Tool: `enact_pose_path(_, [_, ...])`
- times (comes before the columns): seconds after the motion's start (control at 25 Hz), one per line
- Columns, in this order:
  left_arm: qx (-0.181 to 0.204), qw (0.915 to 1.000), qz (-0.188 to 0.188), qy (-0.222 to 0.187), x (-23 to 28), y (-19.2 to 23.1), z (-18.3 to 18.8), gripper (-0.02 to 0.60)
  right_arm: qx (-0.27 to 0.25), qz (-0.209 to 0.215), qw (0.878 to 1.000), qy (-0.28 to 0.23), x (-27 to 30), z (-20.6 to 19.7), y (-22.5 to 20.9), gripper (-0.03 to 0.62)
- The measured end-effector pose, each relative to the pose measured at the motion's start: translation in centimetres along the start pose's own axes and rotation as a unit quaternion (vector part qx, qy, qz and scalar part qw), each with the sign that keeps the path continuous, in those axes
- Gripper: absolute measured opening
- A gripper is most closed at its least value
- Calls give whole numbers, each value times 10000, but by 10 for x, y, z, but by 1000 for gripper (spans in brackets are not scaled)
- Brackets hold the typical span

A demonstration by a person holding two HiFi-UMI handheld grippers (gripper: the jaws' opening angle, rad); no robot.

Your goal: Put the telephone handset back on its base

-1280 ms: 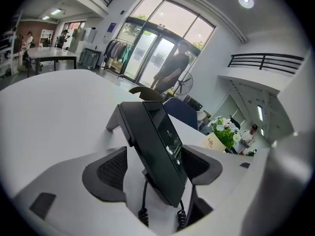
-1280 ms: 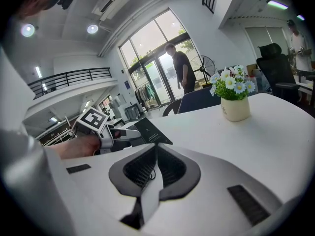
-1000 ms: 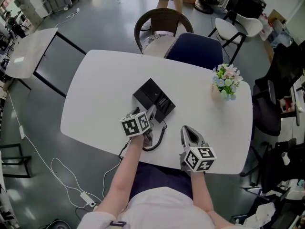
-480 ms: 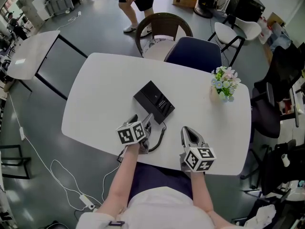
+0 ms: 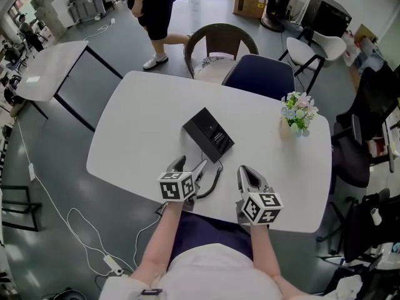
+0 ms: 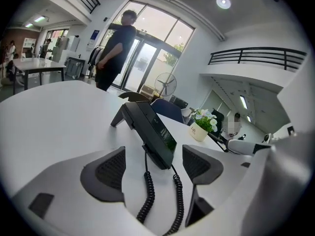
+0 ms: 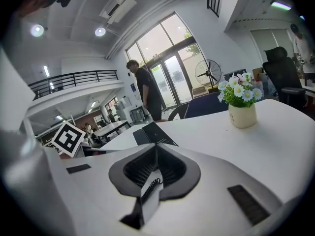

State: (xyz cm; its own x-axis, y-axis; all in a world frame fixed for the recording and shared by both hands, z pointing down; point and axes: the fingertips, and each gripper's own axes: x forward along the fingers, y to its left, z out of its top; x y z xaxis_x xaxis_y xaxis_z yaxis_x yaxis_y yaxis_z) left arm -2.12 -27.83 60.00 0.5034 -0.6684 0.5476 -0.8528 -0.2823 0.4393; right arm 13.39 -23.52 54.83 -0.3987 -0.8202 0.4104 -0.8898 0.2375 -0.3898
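Note:
The black telephone (image 5: 209, 134) lies mid-table, and its handset (image 5: 201, 129) rests along the left side of the base. The coiled cord (image 5: 211, 183) runs from the phone toward the near edge. My left gripper (image 5: 190, 165) is open, just short of the phone's near end. In the left gripper view the phone (image 6: 148, 128) stands beyond the left gripper (image 6: 152, 163), whose jaws hold nothing, and the cord (image 6: 147, 200) lies on the table between them. My right gripper (image 5: 245, 172) is shut and empty, to the right of the cord. The right gripper (image 7: 155, 156) shows its pads pressed together.
On the white table (image 5: 144, 111) a small pot of flowers (image 5: 298, 112) stands at the far right. A blue chair (image 5: 259, 74) and a wicker chair (image 5: 219, 39) stand behind it. A person (image 5: 150, 5) walks past at the back. Another white table (image 5: 44, 70) is on the left.
My left gripper has drawn back from the phone toward the near table edge. The right gripper has stayed put. The person at the back has walked to the left.

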Motion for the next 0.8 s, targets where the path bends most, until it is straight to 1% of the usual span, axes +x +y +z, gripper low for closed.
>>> enact_pose_path(0.2, [271,9987,-228,-359,-21,-14,13,359,-48,100,9999,-63,1,5,7,37])
enact_pose_path(0.36, [454,9958,-393,-685,-37,-23,27,359,-99,152,9998,-115,1,10,10,37])
enact_pose_path(0.44, [599,9937,-412,-853,-46,-26,33,359,-119,172,9996,-179,1,15,12,37])
enact_pose_path(0.52, [798,9907,-425,-1013,-54,-30,40,359,-137,192,9994,-261,-1,21,13,37])
enact_pose_path(0.64, [1083,9847,-548,-1254,-65,-38,48,359,-230,177,9989,-374,-5,30,15,37])
enact_pose_path(0.8, [1538,9728,-653,-1605,-78,-51,62,359,-376,98,9974,-604,-14,46,14,38])
